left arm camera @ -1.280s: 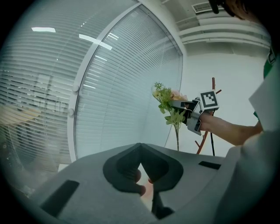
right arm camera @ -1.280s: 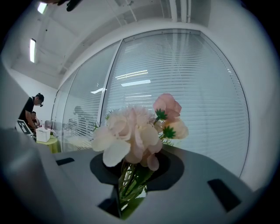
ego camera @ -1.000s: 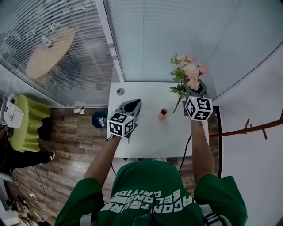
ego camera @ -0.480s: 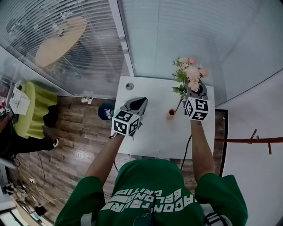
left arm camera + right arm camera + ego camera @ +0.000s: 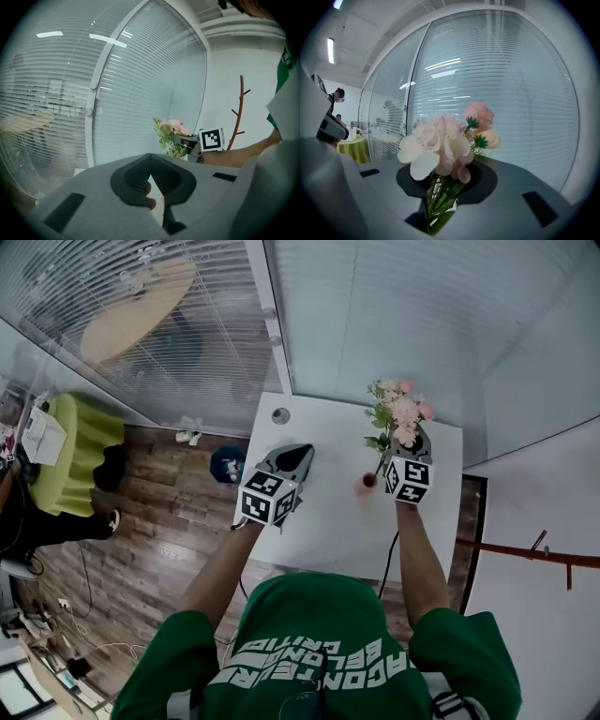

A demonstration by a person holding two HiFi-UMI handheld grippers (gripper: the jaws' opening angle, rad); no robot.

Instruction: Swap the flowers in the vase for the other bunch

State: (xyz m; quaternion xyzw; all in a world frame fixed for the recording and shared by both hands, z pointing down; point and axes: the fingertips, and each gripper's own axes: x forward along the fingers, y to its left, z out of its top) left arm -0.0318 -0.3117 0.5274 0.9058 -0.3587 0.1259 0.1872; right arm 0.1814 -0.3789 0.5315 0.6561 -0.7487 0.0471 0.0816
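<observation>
Fingers [image 5: 511, 187] of the right gripper [image 5: 411, 435] pinch the pink bunch [image 5: 401, 413] by its stems, blooms up, stem ends slanting down-left toward the small red vase [image 5: 368, 481] at the middle of the white table [image 5: 319, 427], far nearer than the closed left gripper [image 5: 298, 454].

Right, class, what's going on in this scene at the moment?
A person in a green shirt holds a bunch of pink flowers by its stems in the right gripper above a white table. The stem ends hang right at a small red vase; whether they are inside cannot be told. The left gripper, jaws together and empty, hangs over the table's left side.
</observation>
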